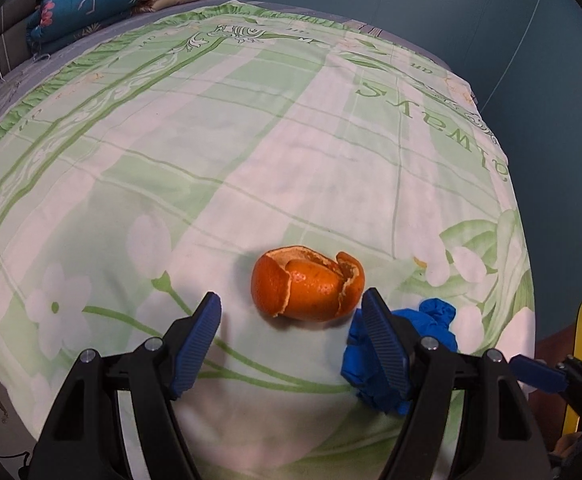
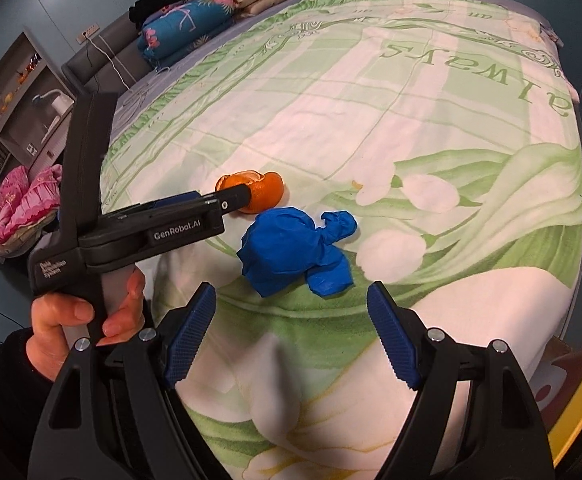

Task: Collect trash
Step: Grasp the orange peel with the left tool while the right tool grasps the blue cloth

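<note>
Both our grippers hang open over the bed: the orange peel lies just ahead of the left gripper, the crumpled blue glove just ahead of the right gripper. We judge the peel light and brittle, best pinched across its curled rim, and the glove soft, taken at its bunched middle

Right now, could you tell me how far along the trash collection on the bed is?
Nothing looks collected yet. The orange peel and crumpled blue glove lie on the bedspread. The left gripper is open just short of the peel; the right gripper is open short of the glove. Both pickups remain.
</note>
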